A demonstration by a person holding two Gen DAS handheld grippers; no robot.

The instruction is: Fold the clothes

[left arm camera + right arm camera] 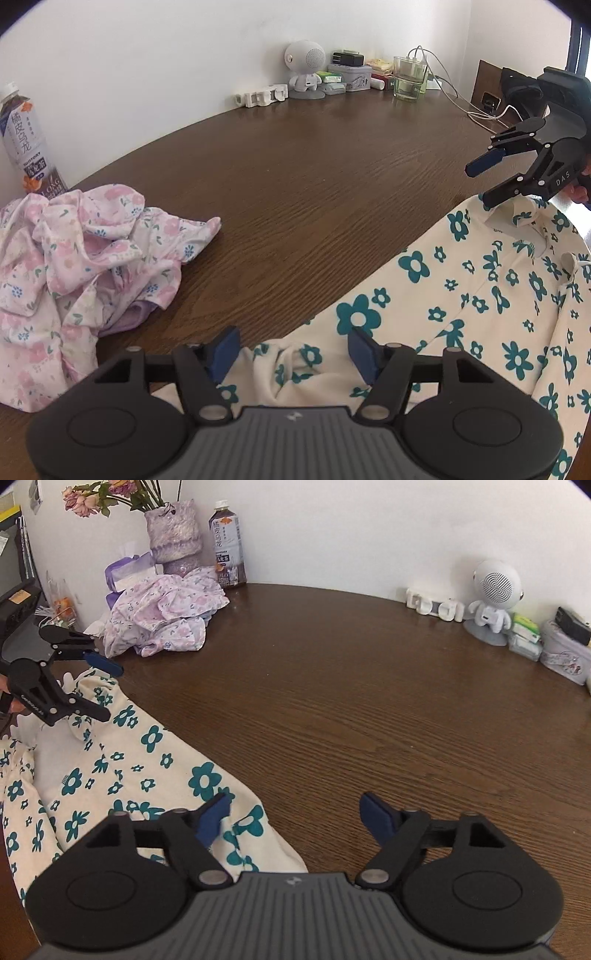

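1. At the left of the left wrist view we see a crumpled pink floral garment (pixel 85 266) on the dark brown wooden table (pixel 314 177).
2. At lower centre, our left gripper (pixel 291 349) spreads its jaws over the cream garment with teal flowers (pixel 461 295).
3. At the right edge, our right gripper (pixel 484 181) hangs with jaws apart.

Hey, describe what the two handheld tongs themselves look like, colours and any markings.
Both tongs match: black plastic linkage arms with silver pivot screws, dark blue pads at the fingertips, and a ribbed grey body with two round black discs. The left tongs show a small white logo on the grey body. The right tongs carry white lettering reading DAS on the side, seen from the left wrist view.
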